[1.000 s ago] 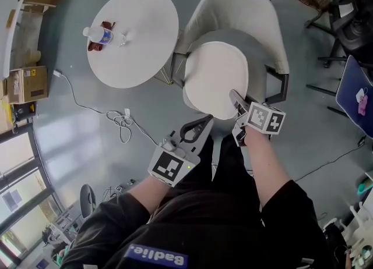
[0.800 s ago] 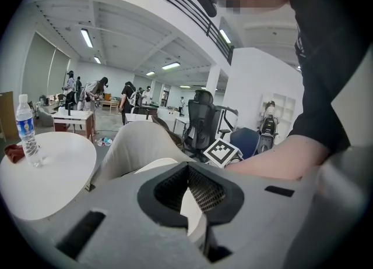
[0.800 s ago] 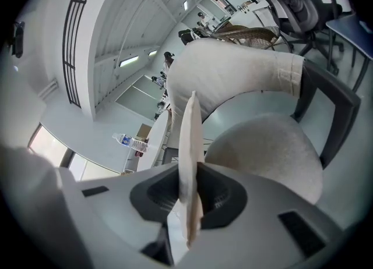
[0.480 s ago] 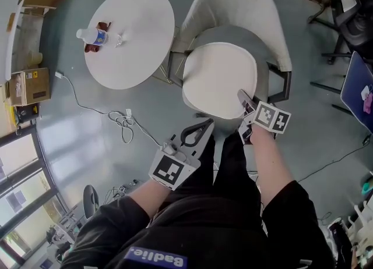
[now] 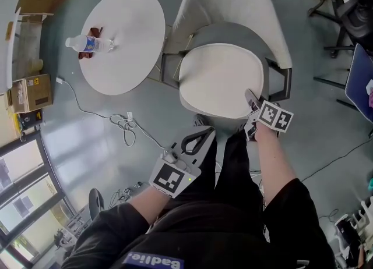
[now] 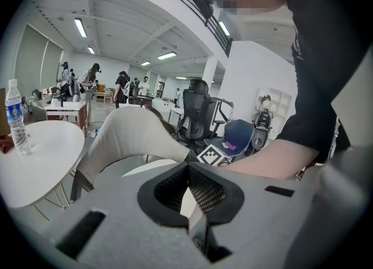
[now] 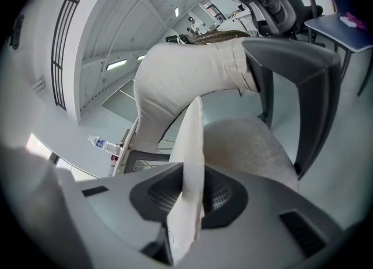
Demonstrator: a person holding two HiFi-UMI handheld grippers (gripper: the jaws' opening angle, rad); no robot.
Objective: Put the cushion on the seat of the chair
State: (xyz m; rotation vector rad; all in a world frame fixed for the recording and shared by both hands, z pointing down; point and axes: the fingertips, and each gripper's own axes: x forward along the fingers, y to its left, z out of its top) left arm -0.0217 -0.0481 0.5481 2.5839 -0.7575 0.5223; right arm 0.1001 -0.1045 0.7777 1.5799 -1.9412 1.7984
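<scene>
Right gripper (image 5: pixel 251 99) is clamped tight on the near edge of the white cushion (image 5: pixel 218 78) — which sits over the seat of the chair (image 5: pixel 233 6) — while the left gripper (image 5: pixel 201 135), jaws together and empty, hangs just short of the chair.

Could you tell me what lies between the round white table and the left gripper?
A coiled white cable on the grey floor, seen in the head view.

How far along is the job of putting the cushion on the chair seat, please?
Done: the cushion is over the grey seat. In hand: the right hand-held gripper pinches its near edge, lifted off the seat there. Remaining: lay it flat and release. The left hand-held gripper is shut, empty.
</scene>
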